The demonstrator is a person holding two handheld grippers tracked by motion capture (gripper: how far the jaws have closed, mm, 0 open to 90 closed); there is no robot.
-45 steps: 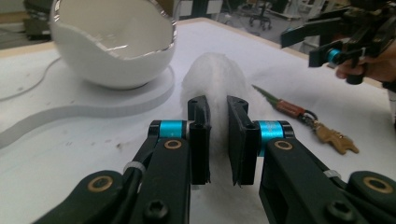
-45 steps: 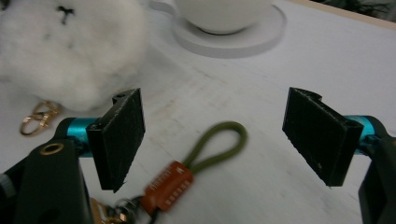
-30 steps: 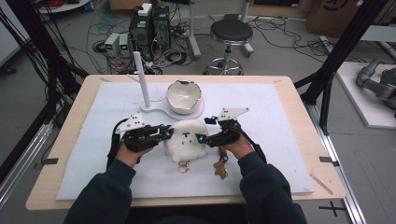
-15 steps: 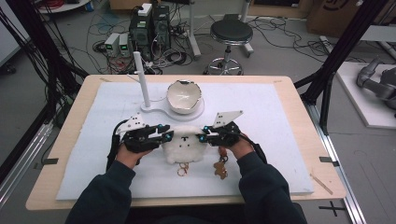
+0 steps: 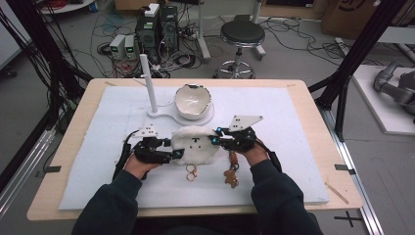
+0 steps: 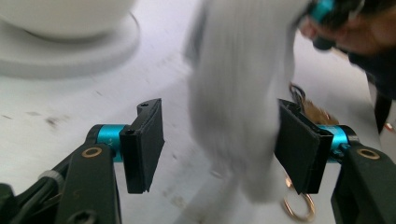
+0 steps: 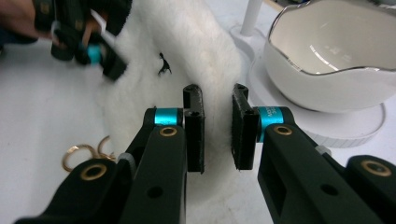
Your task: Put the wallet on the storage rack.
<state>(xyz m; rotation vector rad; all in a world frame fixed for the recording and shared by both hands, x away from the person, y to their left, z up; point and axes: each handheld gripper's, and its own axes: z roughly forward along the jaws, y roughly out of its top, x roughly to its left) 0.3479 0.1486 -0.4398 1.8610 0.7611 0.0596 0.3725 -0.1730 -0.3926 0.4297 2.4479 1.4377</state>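
Here the plush [image 7: 187, 60] sits pinched between the right fingers [image 7: 195, 126].

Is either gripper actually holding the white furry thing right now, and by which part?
The right gripper pinches the white furry pouch at its right edge. The left gripper, jaws just opening, straddles it without gripping.

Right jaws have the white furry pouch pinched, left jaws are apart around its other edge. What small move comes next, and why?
Probably close the left gripper on the white furry pouch. Its jaws have just been opening and stand apart with the blurred fur between them, not pressing it, while the right gripper is shut on the opposite edge. A second grip would let both hands lift it off the gold rings.
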